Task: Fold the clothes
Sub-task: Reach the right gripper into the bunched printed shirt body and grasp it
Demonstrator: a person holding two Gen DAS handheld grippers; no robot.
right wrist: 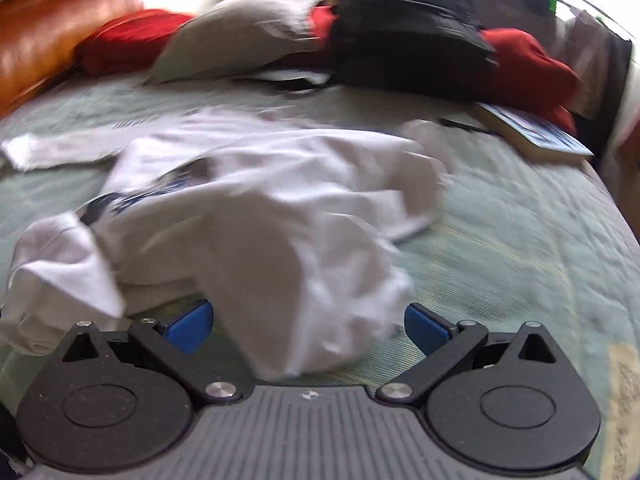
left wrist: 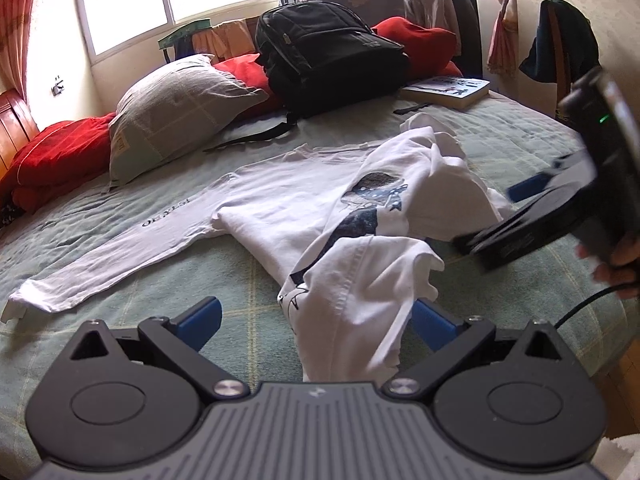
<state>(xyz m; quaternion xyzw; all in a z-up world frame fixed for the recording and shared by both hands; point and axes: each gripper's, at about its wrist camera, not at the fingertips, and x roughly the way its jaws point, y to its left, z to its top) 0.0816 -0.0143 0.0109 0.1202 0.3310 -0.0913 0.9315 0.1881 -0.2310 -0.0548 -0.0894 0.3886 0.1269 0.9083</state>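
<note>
White long-sleeve shirt (left wrist: 304, 208) sits mid-frame on the bed (left wrist: 500, 140), hem bunched at lower centre; left hand-held gripper (left wrist: 316, 322) and right hand-held gripper (right wrist: 308, 322) both spread apart around cloth, probably lining up for a hem grab

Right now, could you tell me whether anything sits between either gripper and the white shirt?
Nothing visible does. The white shirt bunches up directly between the open fingers of the left gripper and of the right gripper. The backpack and book lie beyond it.

Blurred view: right tongs (right wrist: 307, 325) wide apart, white shirt (right wrist: 280, 200) bunched btwn blue fingertips (right wrist: 191, 325), on green bedspread (right wrist: 520, 240).
</note>
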